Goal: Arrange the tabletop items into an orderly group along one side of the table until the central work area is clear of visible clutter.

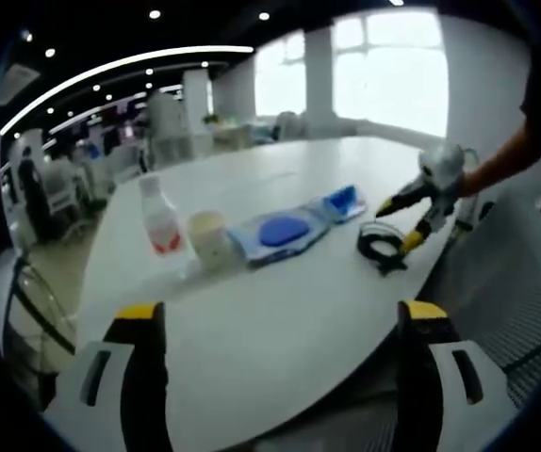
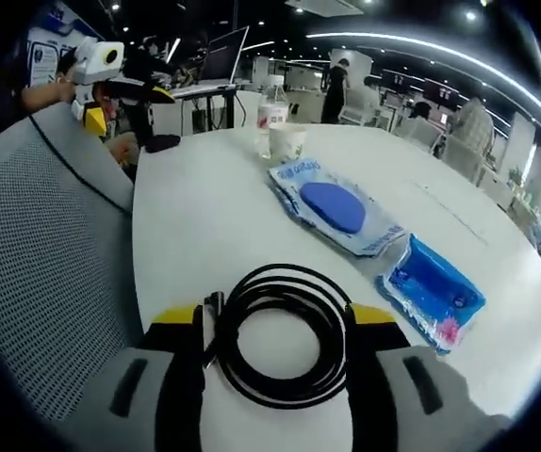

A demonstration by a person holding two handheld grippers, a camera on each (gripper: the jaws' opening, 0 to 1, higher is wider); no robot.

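Between right tongs | coiled cable | near edge cut off

Mesh chair beside table; laptop on far desk.

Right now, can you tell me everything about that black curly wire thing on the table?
The coiled black cable is thin and rubbery-looking, wound into a neat round loop of several turns, with a small plug end sticking out at its left. It lies flat on the white table near the edge, between the open jaws of the right gripper, which do not clearly touch it.
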